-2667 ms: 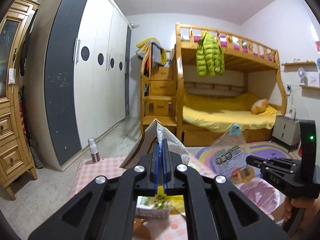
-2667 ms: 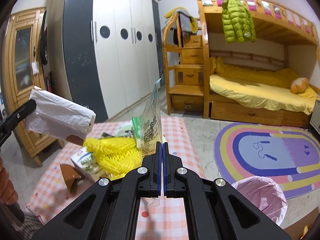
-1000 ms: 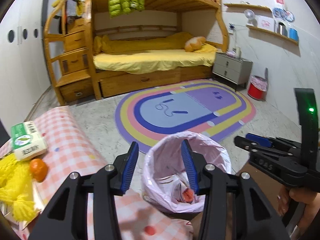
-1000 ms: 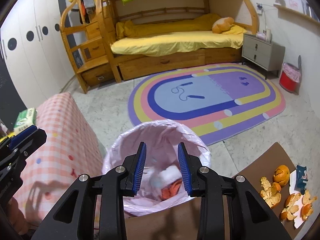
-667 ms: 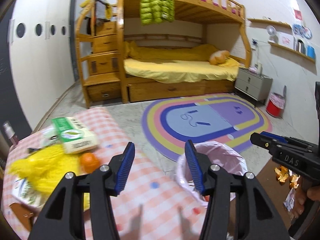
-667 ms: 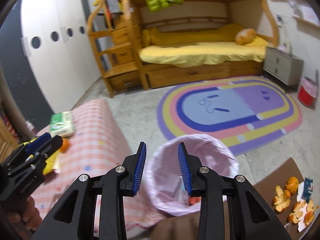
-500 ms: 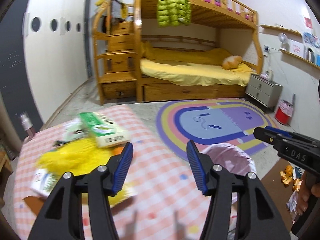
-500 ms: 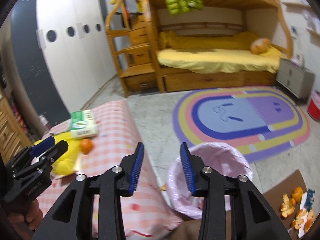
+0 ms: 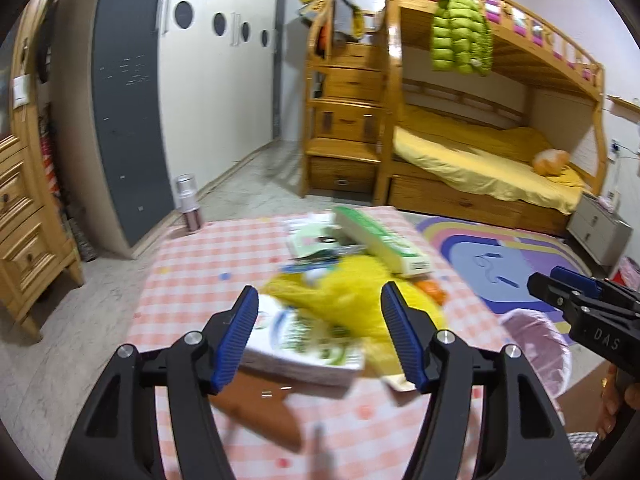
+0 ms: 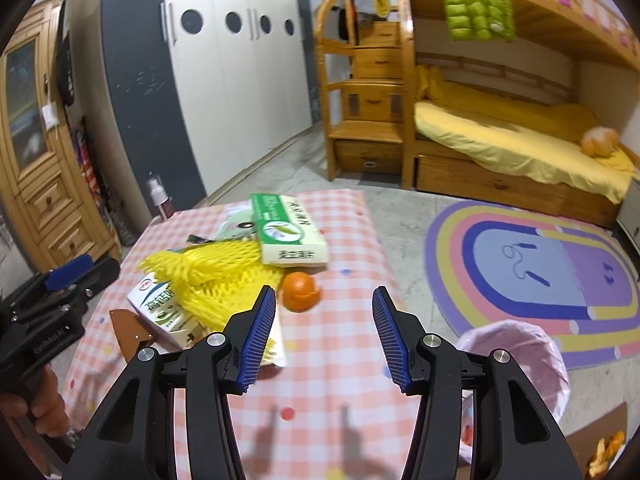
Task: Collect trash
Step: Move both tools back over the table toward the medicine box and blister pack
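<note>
Bunk bed (image 10: 500, 132), wardrobe (image 10: 224, 80), rainbow rug (image 10: 536, 272)

On the table (image 10: 344, 360), a carton (image 10: 160, 312) lies left of the netting (image 10: 216, 272), the bin (image 10: 520, 360) right of the table

"DAS" stands on the right gripper (image 9: 582, 304); Chinese print on the green-white box (image 10: 289, 236) stays unreadable.
</note>
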### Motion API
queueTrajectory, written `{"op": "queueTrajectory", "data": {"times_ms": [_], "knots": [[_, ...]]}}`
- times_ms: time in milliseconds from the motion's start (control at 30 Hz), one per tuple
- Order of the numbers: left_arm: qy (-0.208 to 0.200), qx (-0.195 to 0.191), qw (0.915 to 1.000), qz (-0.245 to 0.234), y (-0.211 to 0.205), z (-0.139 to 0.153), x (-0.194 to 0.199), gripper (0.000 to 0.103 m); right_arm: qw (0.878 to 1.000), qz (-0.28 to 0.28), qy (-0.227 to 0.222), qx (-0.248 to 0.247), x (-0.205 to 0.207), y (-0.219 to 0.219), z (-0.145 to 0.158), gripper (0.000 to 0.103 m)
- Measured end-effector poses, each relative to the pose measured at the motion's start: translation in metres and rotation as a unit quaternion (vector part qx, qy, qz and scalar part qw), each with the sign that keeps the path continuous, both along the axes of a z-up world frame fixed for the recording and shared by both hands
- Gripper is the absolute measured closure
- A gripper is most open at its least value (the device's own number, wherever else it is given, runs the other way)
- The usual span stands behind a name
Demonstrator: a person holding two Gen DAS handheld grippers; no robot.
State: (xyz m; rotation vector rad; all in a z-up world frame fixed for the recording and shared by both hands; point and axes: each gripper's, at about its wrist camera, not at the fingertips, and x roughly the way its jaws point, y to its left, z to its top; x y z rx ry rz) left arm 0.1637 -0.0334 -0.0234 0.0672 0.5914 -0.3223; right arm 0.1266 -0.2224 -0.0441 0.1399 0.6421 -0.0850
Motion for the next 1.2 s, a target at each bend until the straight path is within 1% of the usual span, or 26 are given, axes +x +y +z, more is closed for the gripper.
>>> {"op": "queueTrajectory", "data": {"times_ms": [67, 200, 367, 433, 533, 633, 733, 800, 833, 867, 933, 1033, 1100, 1200], "knots": [[0.005, 0.004, 0.9999, 0.011, 0.008, -0.003, 0.004, 0.037, 1.000, 0.006, 0.001, -0.001, 0.005, 0.004, -0.004, 0.051], [0.011, 0.015, 0.9996, 0.021, 0.018, -0.010, 0.015, 0.036, 1.000, 0.014, 0.014, -0.005, 0.018, 0.009, -0.016, 0.051], [0.014, 0.014, 0.9998, 0.003, 0.016, -0.007, 0.038, 0.036, 1.000, 0.012, 0.015, -0.012, 0.040, 0.007, -0.014, 0.052], [0.008, 0.014, 0.9998, -0.009, 0.013, -0.006, 0.049, 0.036, 1.000, 0.010, 0.011, -0.014, 0.051, 0.006, -0.010, 0.053], [0.007, 0.022, 0.9995, -0.022, 0.005, -0.008, 0.070, 0.041, 1.000, 0.015, 0.006, -0.021, 0.069, 0.007, -0.004, 0.054], [0.024, 0.018, 0.9988, -0.038, -0.002, -0.013, 0.091, 0.042, 0.999, 0.020, 0.007, -0.024, 0.084, 0.009, -0.003, 0.054], [0.035, 0.021, 0.9975, -0.057, -0.012, -0.017, 0.102, 0.041, 0.999, 0.025, 0.009, -0.021, 0.096, 0.010, -0.004, 0.054], [0.043, 0.027, 0.9964, -0.068, -0.020, -0.019, 0.108, 0.037, 0.999, 0.026, 0.010, -0.019, 0.101, 0.009, -0.005, 0.054], [0.048, 0.031, 0.9957, -0.073, -0.023, -0.023, 0.111, 0.034, 0.999, 0.027, 0.012, -0.017, 0.105, 0.008, -0.005, 0.053], [0.056, 0.034, 0.9948, -0.077, -0.026, -0.026, 0.116, 0.029, 0.999, 0.027, 0.014, -0.014, 0.108, 0.006, -0.005, 0.053], [0.075, 0.036, 0.9929, -0.084, -0.030, -0.033, 0.126, 0.025, 0.999, 0.027, 0.017, -0.011, 0.113, 0.003, -0.006, 0.053], [0.102, 0.038, 0.9904, -0.086, -0.034, -0.045, 0.139, 0.023, 0.999, 0.024, 0.022, -0.005, 0.119, -0.003, -0.008, 0.053], [0.119, 0.030, 0.9880, -0.094, -0.034, -0.051, 0.146, 0.023, 0.999, 0.023, 0.027, 0.002, 0.121, -0.007, -0.010, 0.053], [0.133, 0.019, 0.9843, -0.114, -0.037, -0.058, 0.150, 0.023, 0.999, 0.024, 0.035, 0.008, 0.123, -0.010, -0.013, 0.053]]}}
